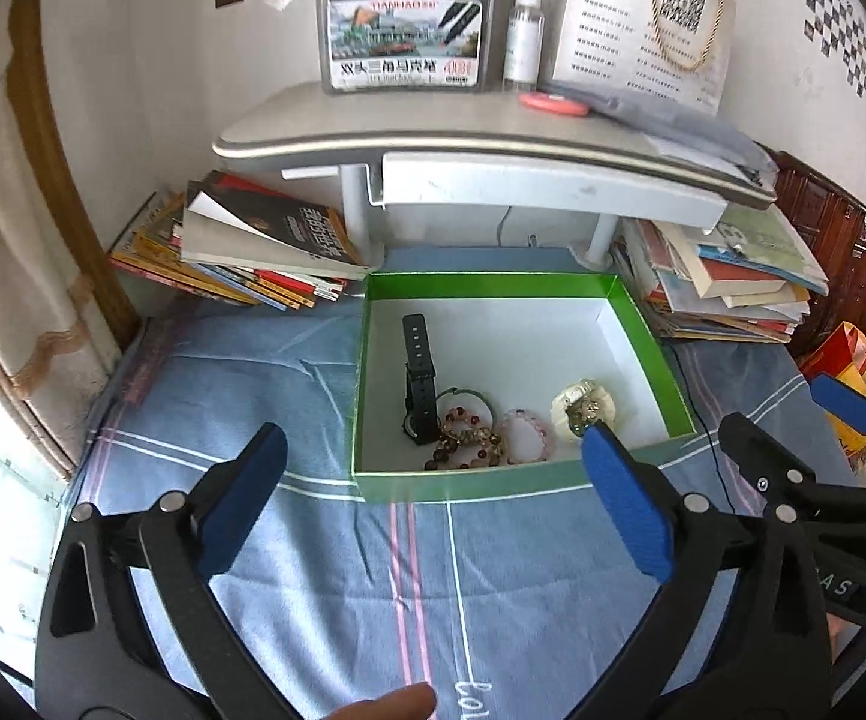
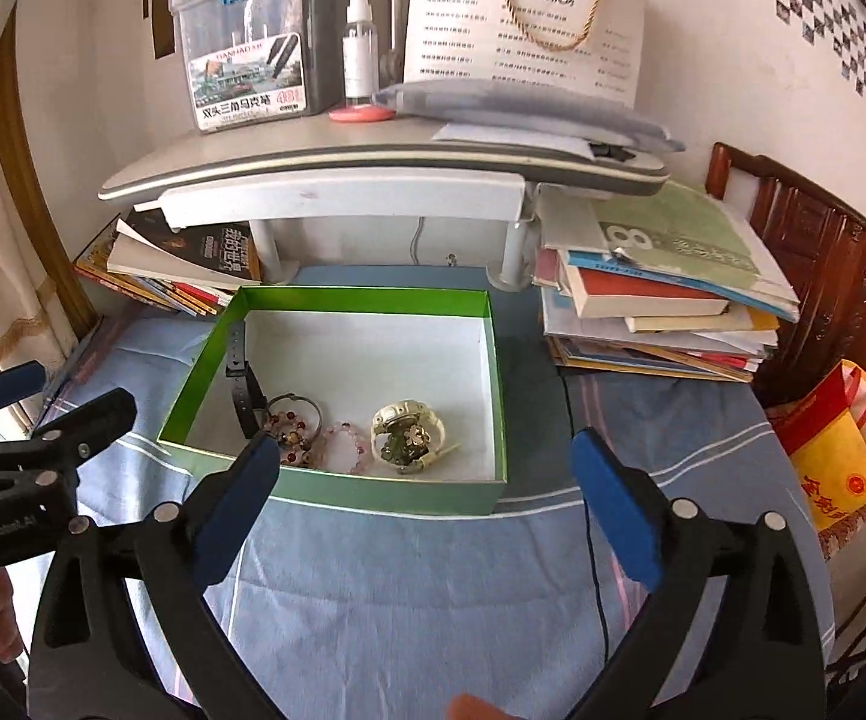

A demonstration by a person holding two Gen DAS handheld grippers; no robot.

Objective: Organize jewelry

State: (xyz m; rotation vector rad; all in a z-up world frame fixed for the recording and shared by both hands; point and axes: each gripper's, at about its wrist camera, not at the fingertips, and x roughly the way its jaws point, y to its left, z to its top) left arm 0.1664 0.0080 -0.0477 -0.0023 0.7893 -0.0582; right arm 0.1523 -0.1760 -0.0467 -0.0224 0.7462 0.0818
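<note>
A green box with a white inside (image 1: 643, 330) (image 2: 493, 372) stands on the blue cloth. In it lie a black watch (image 1: 420, 381) (image 2: 243, 387), a dark bead bracelet (image 1: 466, 435) (image 2: 292, 423), a pink bead bracelet (image 1: 526, 435) (image 2: 346, 447) and a cream watch with a gold piece on it (image 1: 583, 405) (image 2: 406, 432). My left gripper (image 1: 433, 480) is open and empty, just short of the box's near wall. My right gripper (image 2: 427, 480) is open and empty, also at the near wall. Each gripper shows at the edge of the other's view.
A grey desk riser (image 1: 493, 138) stands behind the box with a marker case (image 1: 403, 18), a spray bottle (image 1: 523, 30) and a paper bag on it. Book stacks lie left (image 1: 241, 246) and right (image 2: 661, 306) of the box. A thin black cable (image 2: 598, 570) crosses the cloth.
</note>
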